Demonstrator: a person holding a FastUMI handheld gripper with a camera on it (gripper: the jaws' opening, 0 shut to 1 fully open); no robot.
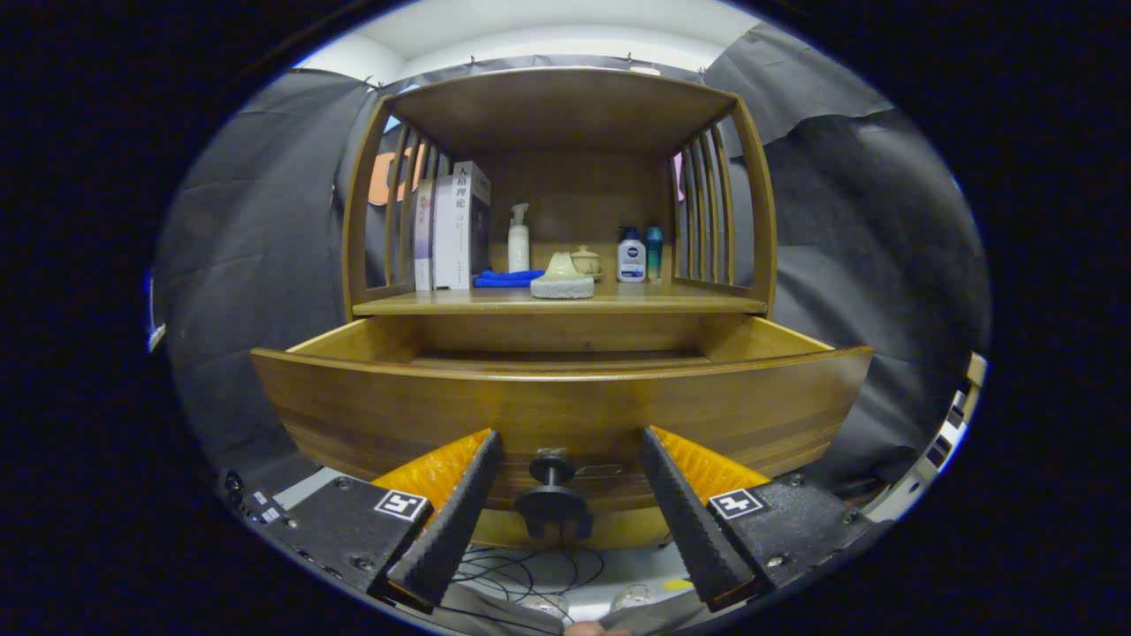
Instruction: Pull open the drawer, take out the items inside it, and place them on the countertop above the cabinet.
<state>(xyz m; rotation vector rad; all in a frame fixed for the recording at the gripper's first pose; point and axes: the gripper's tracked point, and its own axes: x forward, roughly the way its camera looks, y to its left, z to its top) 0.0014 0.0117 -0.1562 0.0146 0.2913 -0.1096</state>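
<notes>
A wooden cabinet stands in front of me with its drawer (565, 402) pulled out toward me. The drawer's dark round knob (551, 499) sits between my fingers, which stand apart and do not press on it. My gripper (567, 442) is open, fingertips close to the drawer front on either side of the knob. The high drawer front hides what lies inside. On the countertop (415, 305) above the drawer rest a pale stone-like dish with a green piece (563, 276), a blue cloth (508, 277) and a small lidded pot (585, 260).
Upright books (452, 225) stand at the countertop's left, a white pump bottle (518, 238) behind the cloth, two small bottles (640, 254) at the right. Slatted side rails and a top board enclose the shelf. Loose cables (530, 570) lie on the floor below the drawer.
</notes>
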